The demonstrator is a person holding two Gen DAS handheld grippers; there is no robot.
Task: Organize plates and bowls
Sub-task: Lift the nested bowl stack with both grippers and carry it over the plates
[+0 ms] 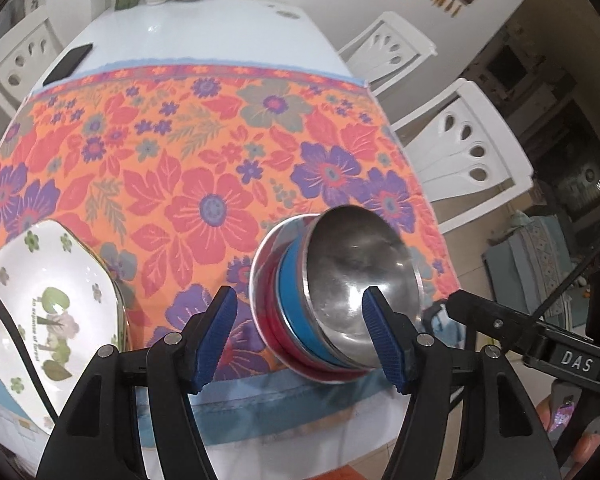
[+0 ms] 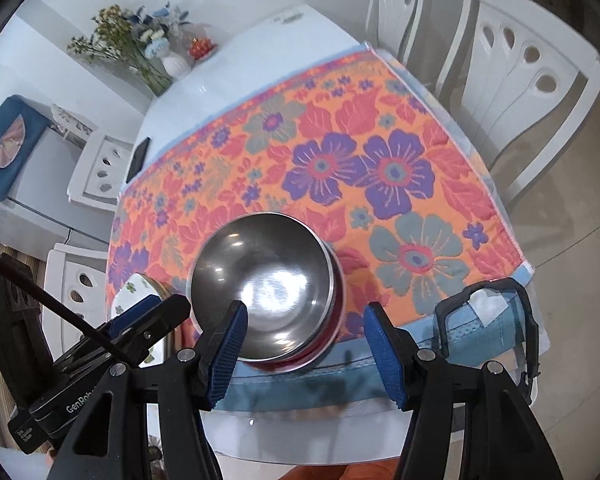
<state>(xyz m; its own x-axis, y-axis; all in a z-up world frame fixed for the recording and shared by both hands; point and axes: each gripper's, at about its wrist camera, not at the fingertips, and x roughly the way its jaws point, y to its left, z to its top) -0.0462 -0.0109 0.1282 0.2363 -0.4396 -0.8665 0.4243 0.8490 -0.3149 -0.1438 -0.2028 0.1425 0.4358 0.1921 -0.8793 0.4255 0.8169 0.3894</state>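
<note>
- The left wrist view alone shows the full white plate (image 1: 48, 304): angular rim, glossy, printed with green leaves and small flowers, lying at the near left of the flowered cloth (image 1: 204, 152). The right wrist view catches only a sliver of that plate (image 2: 134, 292) behind the other gripper.
- The left wrist view shows the side of the stack of bowls (image 1: 340, 292): a shiny steel bowl on top, a blue band under it, red below. From the right wrist view the stack of bowls (image 2: 264, 288) is seen mostly from above, a smooth mirror-like hollow with a red edge beneath.
- The stack sits near the front edge of the table (image 1: 188, 28), on the cloth, to the right of the plate.
- The left gripper (image 1: 300, 332) has its ribbed blue pads apart, holding nothing; its right pad overlaps the steel bowl in the picture.
- The right gripper (image 2: 304, 344) also stands open and empty, with the stack just ahead of it.
- Only the right wrist view shows the blue bag strap (image 2: 484, 320) at the table's near edge.
- White chairs (image 2: 516, 72) with teardrop cut-outs stand around.
</note>
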